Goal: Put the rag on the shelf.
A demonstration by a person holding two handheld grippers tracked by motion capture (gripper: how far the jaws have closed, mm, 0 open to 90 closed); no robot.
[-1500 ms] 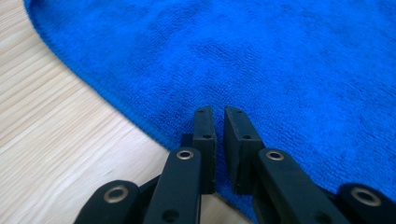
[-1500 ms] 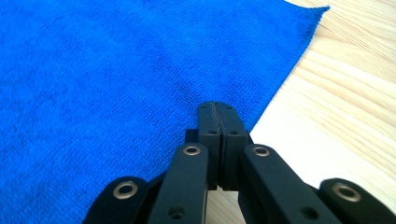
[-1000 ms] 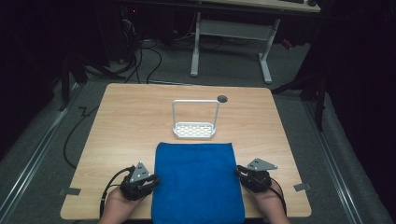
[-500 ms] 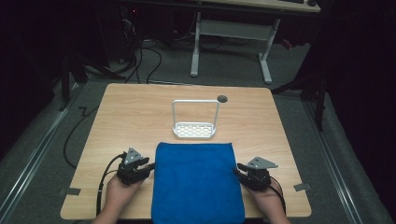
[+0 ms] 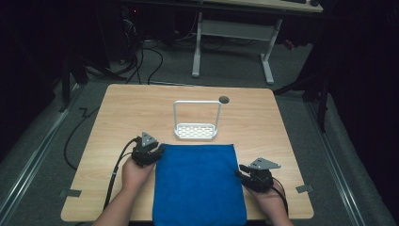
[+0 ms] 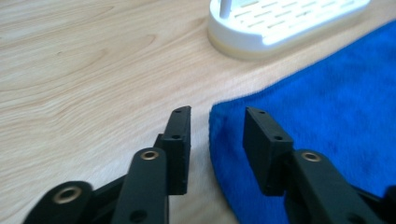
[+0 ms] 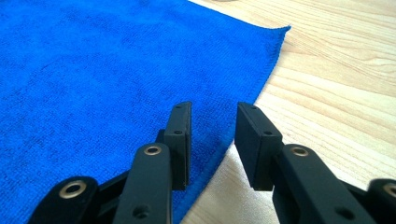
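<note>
Flat blue microfibre cloth (image 5: pixel 197 183) sits bottom-centre on the light wooden tabletop (image 5: pixel 122 108). Left gripper (image 6: pixel 215 135) straddles its upper-left corner, right gripper (image 7: pixel 212 140) its right edge, both fingers apart.

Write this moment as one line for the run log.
left tongs: open at cloth far-left corner | right tongs: open over cloth right edge | rack: beyond cloth

No text, label, brand, number or sign can be read anywhere in these views. The light wooden bench (image 5: pixel 263 122), the flat blue microfibre cloth (image 5: pixel 197 183) at lower centre and the white slotted plastic rack with its wire hoop (image 5: pixel 196 131) at centre all carry plain, unmarked surfaces.
</note>
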